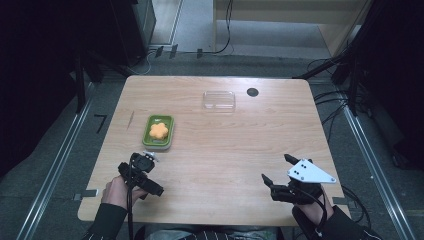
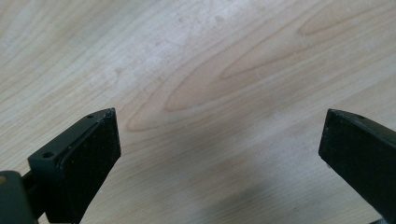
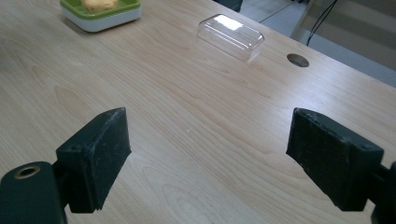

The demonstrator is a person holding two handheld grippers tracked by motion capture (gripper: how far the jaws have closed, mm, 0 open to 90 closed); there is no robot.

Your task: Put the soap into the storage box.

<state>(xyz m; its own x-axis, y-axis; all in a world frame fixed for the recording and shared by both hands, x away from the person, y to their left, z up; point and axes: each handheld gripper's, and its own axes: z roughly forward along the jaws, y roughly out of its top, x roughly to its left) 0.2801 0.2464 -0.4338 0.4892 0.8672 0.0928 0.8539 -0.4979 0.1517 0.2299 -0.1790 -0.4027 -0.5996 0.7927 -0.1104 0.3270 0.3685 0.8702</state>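
So the person's two hands come in at the near edge of the counter, light wood grain with rounded corners, pretty bare overall. The left gripper sits at the near left, just short of the green tray, and its own view looks almost straight down at plain wood; its fingers are spread wide with nothing between them. The right gripper is at the near right with the grey three-cornered plate on top, fingers also well apart and holding nothing, hovering over open wood.

Going further out: the green tray with a white base sits left of center, and an orange flower-shaped piece lies inside it. From the right gripper view you catch the tray at the top left edge, well away from that gripper. Past the middle, toward the far edge, there's a clear plastic lid lying flat on the wood, well apart from the tray. Just beside it to the right is a round cable hole in the counter.

Nothing lies between either gripper and those things.

Beyond the far edge it's grey floor with black cables trailing around, metal rails running along both sides, dark curtains left and right, and some pale wooden furniture at the back.
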